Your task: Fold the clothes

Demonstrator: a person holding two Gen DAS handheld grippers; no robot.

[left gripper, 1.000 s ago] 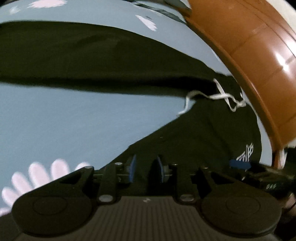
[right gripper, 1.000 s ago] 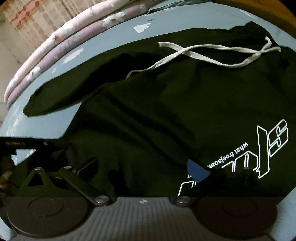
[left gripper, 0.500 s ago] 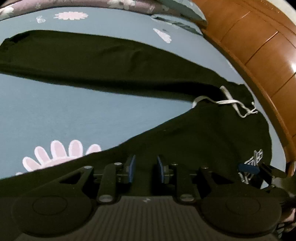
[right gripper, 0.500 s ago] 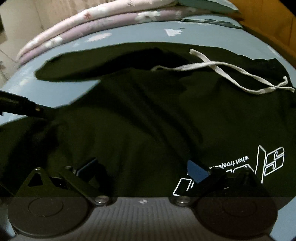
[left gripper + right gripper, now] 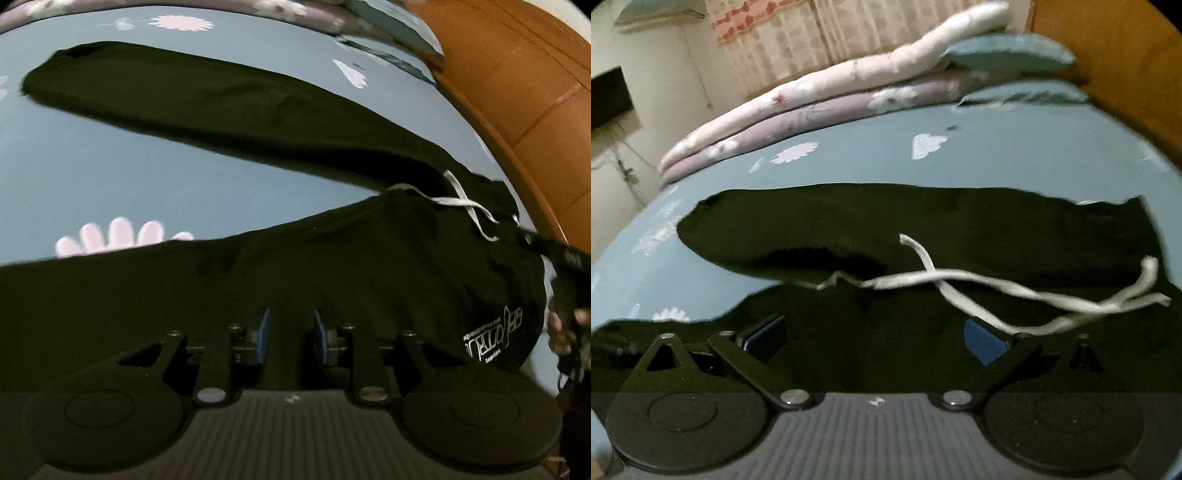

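On the blue bed [image 5: 1015, 162], black trousers [image 5: 229, 107] lie spread with their two legs apart in a V, the far leg stretched flat and straight toward the folded quilts [image 5: 827, 99], the near leg running under both tools. A white drawstring [image 5: 1027, 295] trails loose across the waist, and a white print [image 5: 493, 332] shows near the waist edge by the wooden headboard [image 5: 524, 74].

Left tool [image 5: 290, 332]: its blue pads stand a narrow gap apart with dark cloth of the near leg in the gap; whether they pinch it I cannot tell for sure, though the cloth looks gathered there, as if held by its edge to be carried over.

Right tool [image 5: 875, 338]: jaws stand wide, pads well apart, nothing between them but the cloth lying below. In the left view it shows at the right rim, beside a person's hand [image 5: 565, 328], near the waist.

My reading is that the near leg is being taken up so it can be laid onto the far one; the legs are not yet together.
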